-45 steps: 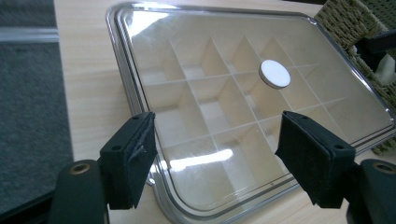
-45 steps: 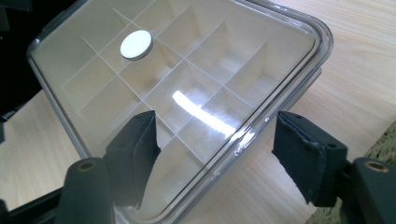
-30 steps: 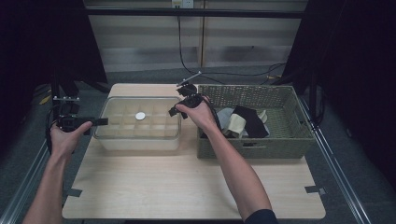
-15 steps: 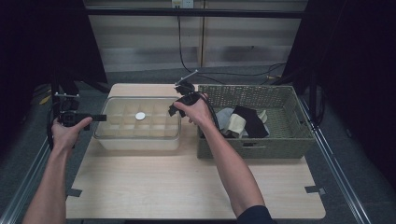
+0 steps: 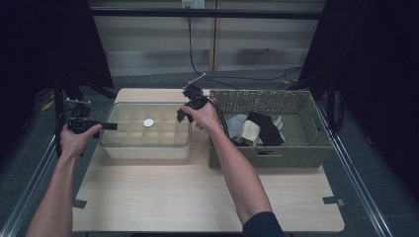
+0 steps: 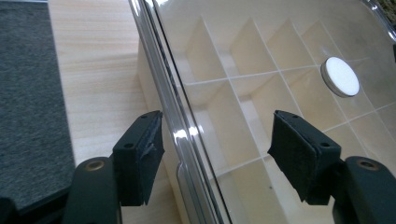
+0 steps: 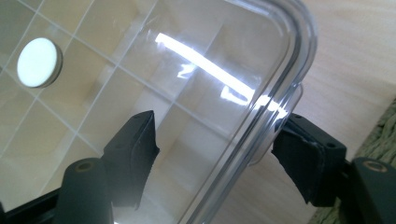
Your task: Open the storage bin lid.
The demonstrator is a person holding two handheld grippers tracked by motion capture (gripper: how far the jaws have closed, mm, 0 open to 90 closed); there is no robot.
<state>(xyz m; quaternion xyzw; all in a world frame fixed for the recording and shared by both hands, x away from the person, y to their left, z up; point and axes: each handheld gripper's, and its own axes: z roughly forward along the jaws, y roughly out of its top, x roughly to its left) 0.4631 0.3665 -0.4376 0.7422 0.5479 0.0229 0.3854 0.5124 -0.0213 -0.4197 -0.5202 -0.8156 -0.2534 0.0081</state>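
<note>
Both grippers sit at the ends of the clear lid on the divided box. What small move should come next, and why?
Probably close both on the clear lid: the left gripper and right gripper each straddle its rim with pads off it; the left's jaws have just been closing. Then lift.

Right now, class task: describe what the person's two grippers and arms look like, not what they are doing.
Both the left gripper and the right gripper have two black jaws with worn, rough-edged pads and round screw holes. A dark cable trails from each. The forearms are bare; a dark sleeve shows at the right upper arm.
</note>
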